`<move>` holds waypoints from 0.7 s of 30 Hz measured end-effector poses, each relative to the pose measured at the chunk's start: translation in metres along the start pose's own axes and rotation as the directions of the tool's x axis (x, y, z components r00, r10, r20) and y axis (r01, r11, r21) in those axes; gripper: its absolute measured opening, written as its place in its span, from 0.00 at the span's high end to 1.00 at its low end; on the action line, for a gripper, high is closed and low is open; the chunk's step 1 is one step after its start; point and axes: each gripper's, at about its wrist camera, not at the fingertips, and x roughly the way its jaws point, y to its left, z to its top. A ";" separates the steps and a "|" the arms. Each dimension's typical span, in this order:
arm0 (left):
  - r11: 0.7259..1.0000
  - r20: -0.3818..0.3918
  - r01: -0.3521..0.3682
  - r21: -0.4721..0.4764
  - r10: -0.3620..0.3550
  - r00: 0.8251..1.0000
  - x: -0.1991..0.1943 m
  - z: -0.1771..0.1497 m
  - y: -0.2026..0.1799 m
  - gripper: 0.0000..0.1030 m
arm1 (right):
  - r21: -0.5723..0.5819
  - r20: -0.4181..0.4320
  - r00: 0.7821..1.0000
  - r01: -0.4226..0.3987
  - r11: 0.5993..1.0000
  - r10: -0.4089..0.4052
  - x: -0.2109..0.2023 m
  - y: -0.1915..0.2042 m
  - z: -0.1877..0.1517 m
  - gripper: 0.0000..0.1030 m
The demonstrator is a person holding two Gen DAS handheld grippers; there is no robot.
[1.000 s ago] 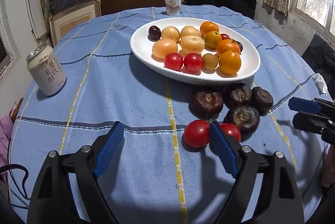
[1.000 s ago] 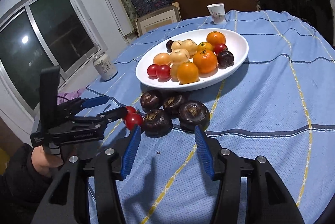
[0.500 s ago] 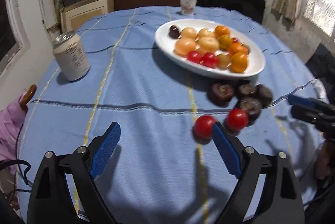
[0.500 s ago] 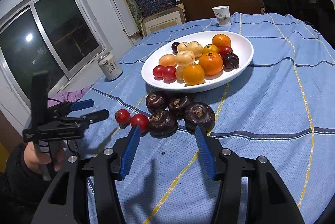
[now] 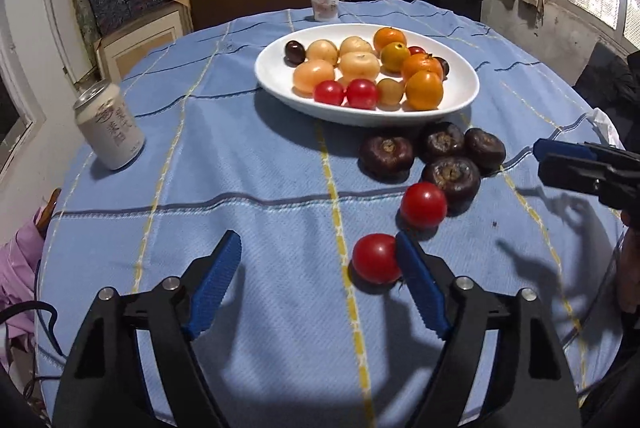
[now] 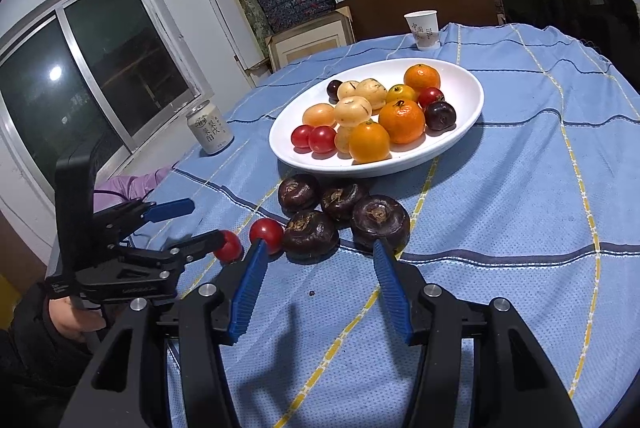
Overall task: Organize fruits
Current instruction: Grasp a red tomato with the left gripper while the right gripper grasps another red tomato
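Jaws of the left gripper (image 5: 318,262), just narrowing, stand released beside a tomato (image 5: 375,258) on the counter (image 5: 240,163); right gripper (image 6: 318,262) hovers parted, empty, near dark fruits (image 6: 310,234).

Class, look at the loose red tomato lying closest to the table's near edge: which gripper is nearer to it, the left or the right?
Left. The left gripper has one blue finger right beside that tomato, jaws open. The right gripper sits open by the dark fruits, farther off.
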 end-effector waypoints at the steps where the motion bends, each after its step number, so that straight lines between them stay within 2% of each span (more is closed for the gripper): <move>1: 1.000 -0.001 -0.004 -0.009 0.004 1.000 -0.005 -0.002 0.002 0.26 | -0.001 0.002 1.000 0.001 1.000 -0.001 0.000 0.000 0.000 0.46; 4: 1.000 0.031 0.020 -0.009 -0.020 0.999 -0.022 -0.008 0.000 0.27 | -0.003 0.005 1.000 0.001 1.000 -0.001 -0.001 0.001 0.000 0.46; 6: 0.999 0.044 0.026 0.023 -0.027 0.999 -0.028 -0.008 -0.009 0.27 | -0.015 0.003 1.000 -0.002 1.000 0.002 0.000 0.003 0.000 0.46; 10: 0.998 -0.018 0.010 0.057 -0.009 1.000 -0.003 -0.009 -0.024 0.28 | -0.040 0.007 1.000 -0.001 0.999 0.001 -0.001 0.008 0.000 0.46; 11: 0.999 -0.049 0.019 0.047 -0.017 0.999 0.003 -0.010 -0.022 0.36 | -0.034 0.010 1.000 0.001 0.999 -0.001 -0.001 0.007 0.000 0.46; 13: 0.999 -0.042 0.029 0.024 -0.028 0.999 0.002 -0.008 -0.016 0.40 | -0.022 0.008 1.000 0.001 1.000 -0.001 -0.001 0.004 0.000 0.46; 16: 0.998 -0.061 0.051 0.025 -0.050 0.997 0.003 -0.012 -0.013 0.60 | -0.025 0.004 1.000 0.004 1.000 -0.004 -0.001 0.005 0.000 0.46; 17: 0.998 -0.064 0.059 0.031 -0.057 0.996 0.003 -0.013 -0.014 0.64 | -0.026 0.005 1.000 0.004 1.000 -0.004 -0.001 0.006 0.000 0.46; 21: 0.995 -0.050 0.059 0.076 -0.055 0.997 0.000 -0.015 -0.021 0.66 | -0.020 0.007 1.000 0.007 1.000 -0.007 -0.001 0.004 0.000 0.46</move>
